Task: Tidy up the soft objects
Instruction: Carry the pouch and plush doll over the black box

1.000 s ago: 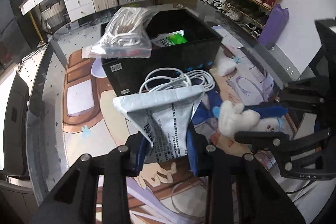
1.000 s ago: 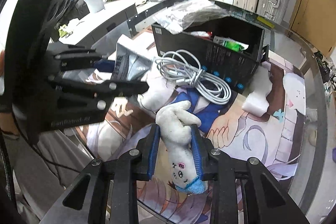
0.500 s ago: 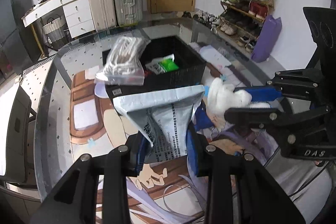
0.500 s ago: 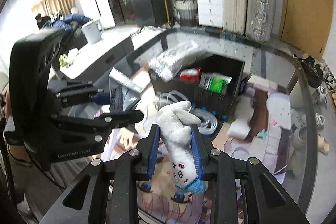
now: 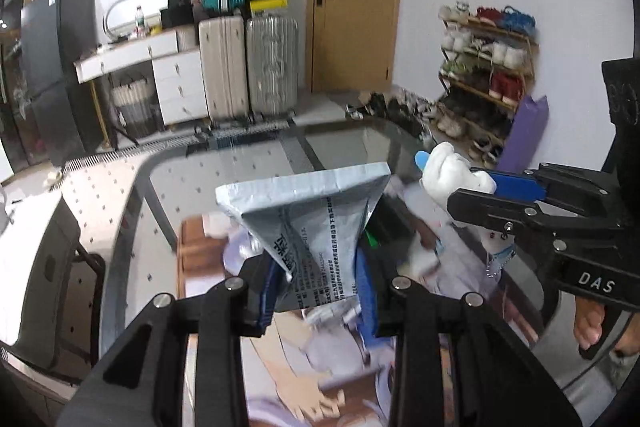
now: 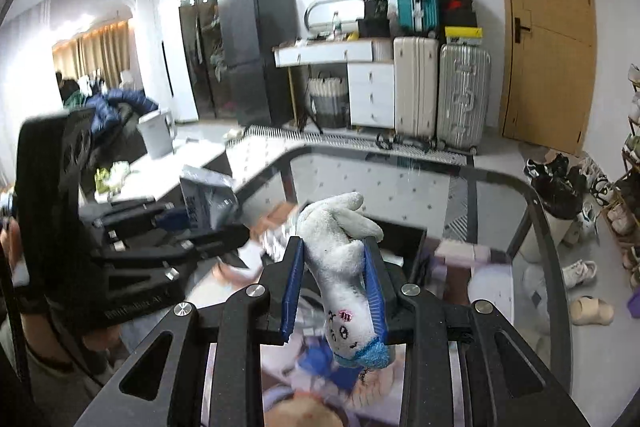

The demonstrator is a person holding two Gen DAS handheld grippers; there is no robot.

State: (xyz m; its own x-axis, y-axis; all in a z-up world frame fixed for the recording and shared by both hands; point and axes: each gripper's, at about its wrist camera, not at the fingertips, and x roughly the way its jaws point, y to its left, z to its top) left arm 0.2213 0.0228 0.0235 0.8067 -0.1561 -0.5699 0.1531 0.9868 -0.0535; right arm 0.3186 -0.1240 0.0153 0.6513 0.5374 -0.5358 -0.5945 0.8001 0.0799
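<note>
Left gripper (image 5: 318,287) is clamped on a flat grey foil packet with black printed text (image 5: 316,223), blue pads pressing its lower end, the wide top edge fanning out above the fingers. Packet is up off the glass-topped table with a cartoon-print mat (image 5: 132,227). Right gripper (image 6: 334,291) is closed around a small white plush toy with a blue base and a stitched face (image 6: 340,263), squeezed between the blue pads (face end points toward the camera, limbs stick out forward past the fingertips). Toy also in the air above the table. In the left view the right gripper sits to the right, near the packet, not touching. A black open box (image 6: 404,247) lies below and behind the toy, mostly hidden, blurred.
</note>
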